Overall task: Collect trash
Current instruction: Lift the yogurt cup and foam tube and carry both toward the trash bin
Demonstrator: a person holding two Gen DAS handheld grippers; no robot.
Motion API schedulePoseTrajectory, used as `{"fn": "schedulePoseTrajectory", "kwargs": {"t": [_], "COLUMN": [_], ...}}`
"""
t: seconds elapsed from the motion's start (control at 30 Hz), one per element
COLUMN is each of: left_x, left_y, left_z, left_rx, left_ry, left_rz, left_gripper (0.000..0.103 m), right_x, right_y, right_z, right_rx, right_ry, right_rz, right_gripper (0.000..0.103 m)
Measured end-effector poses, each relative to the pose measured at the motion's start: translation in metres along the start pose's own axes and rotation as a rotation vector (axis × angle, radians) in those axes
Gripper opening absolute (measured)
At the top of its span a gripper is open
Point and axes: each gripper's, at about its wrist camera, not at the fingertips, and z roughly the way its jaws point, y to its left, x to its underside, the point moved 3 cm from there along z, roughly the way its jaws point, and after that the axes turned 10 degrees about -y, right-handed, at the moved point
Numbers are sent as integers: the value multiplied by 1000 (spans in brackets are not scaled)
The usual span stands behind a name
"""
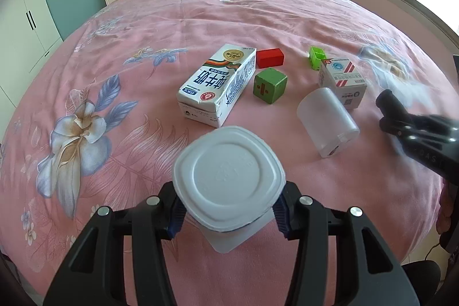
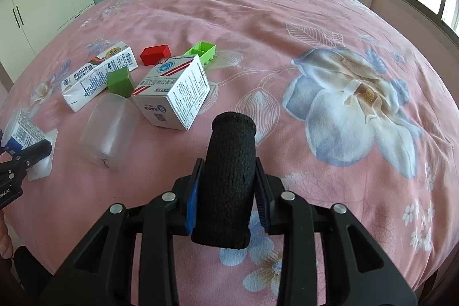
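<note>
Pinching yogurt cup (image 1: 228,177) between left tongs (image 1: 228,212).

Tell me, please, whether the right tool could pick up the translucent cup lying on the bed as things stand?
Probably not yet: the right tool is already shut on a black foam roll. The translucent cup lies uncovered nearby, so only the full grip blocks it.

We hold white yogurt cup (image 1: 229,182), base toward camera, clamped in left gripper (image 1: 228,212). We hold black foam sleeve (image 2: 229,182), upright, clamped in right gripper (image 2: 228,205). Milk carton (image 1: 218,85) dented, flat on bedspread. Clear cup (image 1: 327,122) on its side, touching white medicine box (image 1: 342,82) behind it.
</note>
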Motion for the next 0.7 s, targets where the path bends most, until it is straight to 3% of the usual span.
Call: {"fn": "schedulePoseTrajectory", "kwargs": {"t": [0.7], "left_x": [46], "left_y": [8], "left_z": [-71], "left_rx": [-12], "left_ry": [-15], "left_rz": [85], "left_gripper": [53], "right_x": [35], "right_y": [23], "right_z": [-112], "right_rx": [-18], "right_ry": [-97], "right_rz": [-79], "right_gripper": [34]}}
